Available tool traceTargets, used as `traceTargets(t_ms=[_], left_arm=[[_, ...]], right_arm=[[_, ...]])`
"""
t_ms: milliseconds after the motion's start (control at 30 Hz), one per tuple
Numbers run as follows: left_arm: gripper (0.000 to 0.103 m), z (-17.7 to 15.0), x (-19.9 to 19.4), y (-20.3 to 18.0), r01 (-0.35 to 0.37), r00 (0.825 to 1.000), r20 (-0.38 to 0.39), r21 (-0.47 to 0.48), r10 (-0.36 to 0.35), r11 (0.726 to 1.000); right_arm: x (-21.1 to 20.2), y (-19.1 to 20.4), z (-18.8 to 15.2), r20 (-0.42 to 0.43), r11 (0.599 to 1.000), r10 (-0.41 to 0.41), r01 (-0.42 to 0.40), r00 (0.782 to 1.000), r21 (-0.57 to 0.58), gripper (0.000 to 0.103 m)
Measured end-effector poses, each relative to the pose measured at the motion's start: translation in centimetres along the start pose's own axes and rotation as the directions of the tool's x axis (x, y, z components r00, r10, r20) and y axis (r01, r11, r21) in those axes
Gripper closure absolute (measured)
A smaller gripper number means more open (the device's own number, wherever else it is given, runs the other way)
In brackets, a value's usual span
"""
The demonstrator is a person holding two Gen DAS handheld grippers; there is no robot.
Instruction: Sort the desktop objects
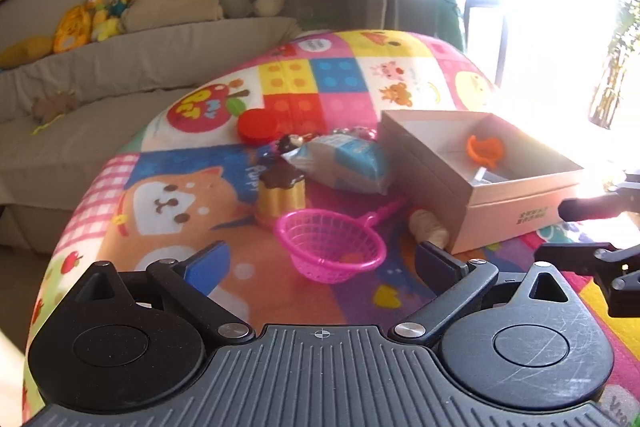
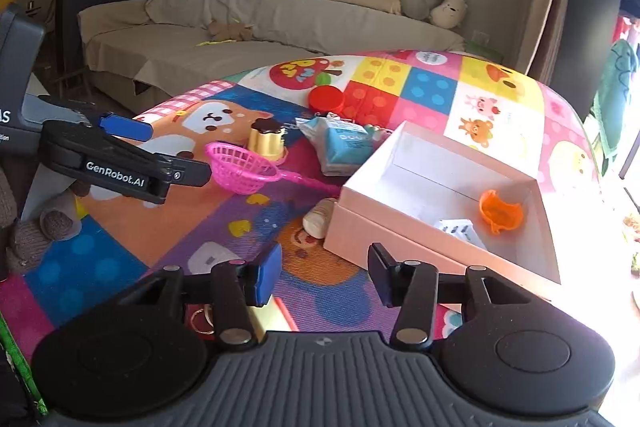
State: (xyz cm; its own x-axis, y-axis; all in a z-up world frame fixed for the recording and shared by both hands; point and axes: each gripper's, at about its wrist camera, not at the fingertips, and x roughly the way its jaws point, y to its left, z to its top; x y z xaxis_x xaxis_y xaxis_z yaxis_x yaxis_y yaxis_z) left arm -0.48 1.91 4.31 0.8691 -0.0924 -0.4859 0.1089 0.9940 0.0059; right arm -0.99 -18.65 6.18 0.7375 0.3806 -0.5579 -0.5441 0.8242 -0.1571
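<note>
A pink toy strainer [image 1: 332, 247] [image 2: 244, 167] lies on the colourful mat just ahead of my open, empty left gripper [image 1: 322, 263], which also shows in the right wrist view [image 2: 160, 151]. Behind the strainer stand a toy pudding [image 1: 282, 193] [image 2: 267, 141], a blue-and-white pouch [image 1: 344, 163] [image 2: 340, 145] and a red lid [image 1: 258, 125] [image 2: 326, 99]. An open cardboard box [image 1: 516, 203] [image 2: 360, 215] holds an orange toy [image 1: 484, 147] [image 2: 500, 211] and a white item [image 2: 458, 229]. A beige toy [image 1: 430, 229] [image 2: 318, 217] lies against the box. My right gripper [image 2: 324, 273] is open and empty, near the box's front corner.
The mat [image 2: 120, 259] covers a table whose left edge drops toward a grey sofa [image 2: 240, 27] with plush toys. Bright window glare washes out the right side [image 1: 540, 27]. Small dark toys [image 1: 288, 143] lie behind the pouch.
</note>
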Motion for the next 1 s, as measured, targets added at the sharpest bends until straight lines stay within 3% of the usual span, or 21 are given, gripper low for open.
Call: traceTargets(t_ms=[100,167,267,333,400,533,667,800,1000], left_arm=[[0.002,0.5,1.6,-2.8,0.166,0.986,-0.018,0.168,-0.166,0.972],[0.002,0.7,3.2,-4.2,0.281,0.959,-0.060,0.266,-0.276,0.922],[0.002,1.1,5.7,-5.4,0.386,0.922,-0.119,0.367,-0.369,0.846],[0.002,1.7,7.6,-5.5,0.452,0.892,-0.172,0.371,-0.418,0.811],[0.002,2.4,9.6,-5.2,0.528,0.849,-0.231,0.346,-0.475,0.776],[0.001,3.2,12.6,-4.6,0.587,0.807,-0.293,0.300,-0.513,0.752],[0.000,3.4,14.7,-4.4,0.647,0.752,-0.373,0.262,-0.543,0.717],[0.000,2.6,13.4,-4.7,0.656,0.746,-0.383,0.280,-0.545,0.701],[0.000,0.3,9.0,-3.4,0.661,0.739,-0.354,0.211,-0.574,0.720]], right_arm=[[0.0,-1.7,-0.9,-0.003,0.995,-0.036,0.036,0.999,0.088,0.046],[0.1,-3.2,-1.6,-0.014,0.985,-0.062,0.064,0.998,0.159,0.039],[-0.3,-4.9,-2.8,-0.027,0.968,-0.091,0.095,0.995,0.233,0.030],[-0.7,-5.7,-3.5,-0.035,0.958,-0.103,0.108,0.994,0.267,0.027],[-1.2,-6.5,-4.4,-0.041,0.947,-0.111,0.119,0.993,0.300,0.023],[-1.5,-7.5,-5.7,-0.059,0.925,-0.124,0.137,0.991,0.354,0.020],[-1.1,-8.0,-6.3,-0.073,0.912,-0.121,0.140,0.990,0.384,0.018],[-0.5,-8.3,-5.9,-0.074,0.911,-0.132,0.150,0.989,0.385,0.018],[-0.3,-8.4,-5.2,-0.055,0.907,-0.116,0.128,0.992,0.402,0.014]])
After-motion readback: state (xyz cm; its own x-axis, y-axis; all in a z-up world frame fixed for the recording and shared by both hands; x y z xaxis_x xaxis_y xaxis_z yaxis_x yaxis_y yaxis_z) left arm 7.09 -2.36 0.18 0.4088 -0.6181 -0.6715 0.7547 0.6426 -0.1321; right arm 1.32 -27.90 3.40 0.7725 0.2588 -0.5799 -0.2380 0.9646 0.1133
